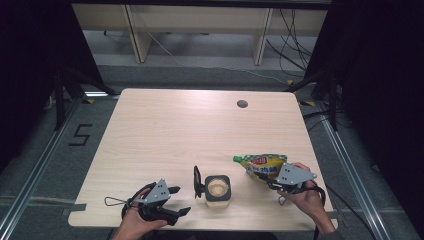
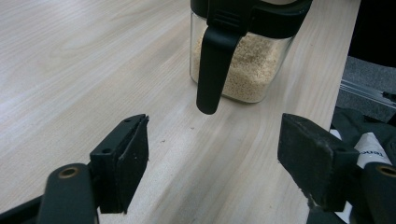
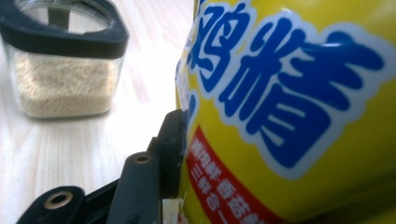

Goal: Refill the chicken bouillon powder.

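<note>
A yellow seasoning pouch [image 1: 262,163] with a green cap [image 1: 238,159] lies at the table's front right. My right gripper [image 1: 267,179] reaches onto its near end; in the right gripper view the pouch [image 3: 289,93] sits between the jaws, one black pad [image 3: 170,144] presses its side, and the other jaw is hidden behind it. A clear jar [image 1: 218,188] of pale granules stands at the front centre, its black lid flap [image 1: 198,181] swung open to the left. My left gripper [image 1: 179,201] rests left of the jar [image 2: 243,70], open [image 2: 215,154], nothing between its jaws.
The wooden table [image 1: 200,125] has a round cable hole [image 1: 242,104] near its far right. The jar [image 3: 65,70] stands close to the pouch's left. Dark curtains and floor rails flank the table.
</note>
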`<move>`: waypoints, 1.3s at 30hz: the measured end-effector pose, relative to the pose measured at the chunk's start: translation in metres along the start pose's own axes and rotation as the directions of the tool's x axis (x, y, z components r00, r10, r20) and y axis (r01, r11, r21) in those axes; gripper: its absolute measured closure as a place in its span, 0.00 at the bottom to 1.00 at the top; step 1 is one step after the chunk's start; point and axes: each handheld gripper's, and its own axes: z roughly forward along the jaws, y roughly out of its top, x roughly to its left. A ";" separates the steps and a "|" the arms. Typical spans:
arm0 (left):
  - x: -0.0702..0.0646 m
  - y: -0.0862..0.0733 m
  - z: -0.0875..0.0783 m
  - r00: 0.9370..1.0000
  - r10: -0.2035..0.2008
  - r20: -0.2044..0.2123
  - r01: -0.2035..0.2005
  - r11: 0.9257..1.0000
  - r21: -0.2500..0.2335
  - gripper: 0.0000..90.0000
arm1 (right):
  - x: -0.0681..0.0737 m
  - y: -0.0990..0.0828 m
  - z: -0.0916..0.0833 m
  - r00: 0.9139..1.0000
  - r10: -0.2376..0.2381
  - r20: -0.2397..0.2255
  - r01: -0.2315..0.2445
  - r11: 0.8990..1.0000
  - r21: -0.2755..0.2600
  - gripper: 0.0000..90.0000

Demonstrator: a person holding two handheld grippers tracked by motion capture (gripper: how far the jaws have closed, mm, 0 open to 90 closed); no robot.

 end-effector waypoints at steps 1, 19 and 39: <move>-0.001 0.000 0.001 1.000 -0.016 0.005 0.016 1.000 -0.017 0.27 | -0.003 -0.001 0.000 1.000 -0.005 -0.002 0.005 1.000 0.002 0.66; -0.002 -0.001 0.001 0.999 -0.038 -0.005 0.038 0.999 -0.030 0.27 | -0.018 -0.023 -0.007 0.980 0.199 0.019 -0.198 0.980 -0.034 0.60; -0.002 -0.001 -0.001 0.999 -0.045 -0.001 0.045 0.999 -0.020 0.27 | -0.013 -0.024 -0.026 0.957 0.277 0.084 -0.282 0.958 0.045 0.33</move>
